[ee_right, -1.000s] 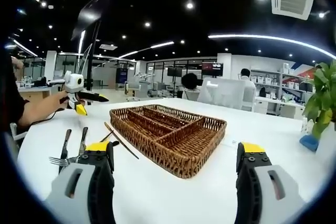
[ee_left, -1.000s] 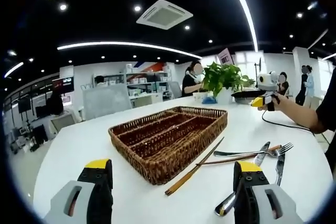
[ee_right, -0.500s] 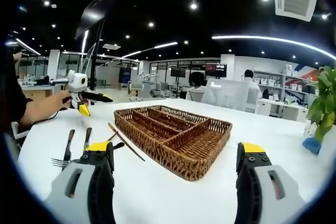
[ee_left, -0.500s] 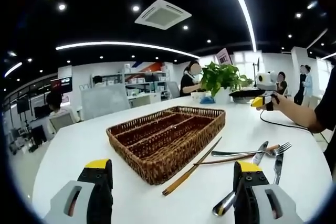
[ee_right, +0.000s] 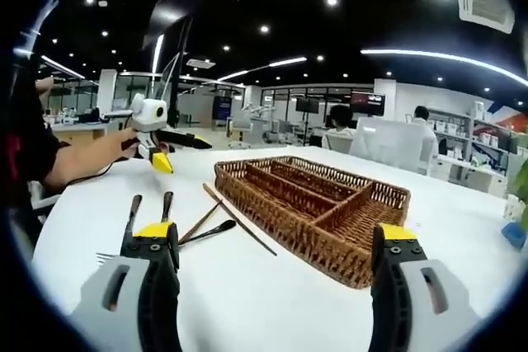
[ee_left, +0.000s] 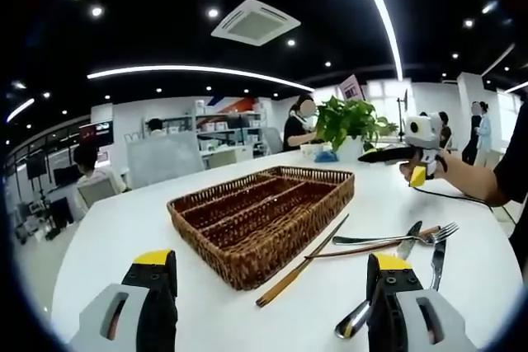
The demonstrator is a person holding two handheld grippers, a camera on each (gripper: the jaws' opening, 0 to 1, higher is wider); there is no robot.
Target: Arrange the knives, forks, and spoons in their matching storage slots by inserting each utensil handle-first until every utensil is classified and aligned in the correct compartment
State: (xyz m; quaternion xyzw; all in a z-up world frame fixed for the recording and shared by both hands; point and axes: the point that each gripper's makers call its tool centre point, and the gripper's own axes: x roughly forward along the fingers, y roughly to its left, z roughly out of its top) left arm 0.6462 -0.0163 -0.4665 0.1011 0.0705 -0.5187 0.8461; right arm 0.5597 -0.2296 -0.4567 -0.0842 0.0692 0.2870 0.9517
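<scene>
Two views look across one broad white table (ee_left: 132, 228). On it sits a brown wicker tray (ee_left: 262, 218) with long dividers forming several slots; no utensil can be seen in any of them from these low angles. In the right gripper view the same wicker tray (ee_right: 318, 204) lies ahead and to the right of centre.

Beside the tray, on the bare tabletop, lies a pair of wooden chopsticks (ee_left: 304, 263), one running alongside the tray's near long edge. Just past them rest a fork (ee_left: 441, 238), a knife (ee_left: 410, 241) and a spoon (ee_left: 356, 319), the spoon's bowl partly hidden behind a jaw. In the right gripper view the chopsticks (ee_right: 239, 218) lie left of the tray, with two dark handles (ee_right: 132, 212) further left; which utensils these are is hard to tell.

At the far table edge a person's hand (ee_left: 417, 172) holds a small white device.

The left gripper (ee_left: 272, 307) hangs above the table with its jaws wide apart, holding nothing. The right gripper (ee_right: 276, 298) likewise has jaws spread, nothing between them.
</scene>
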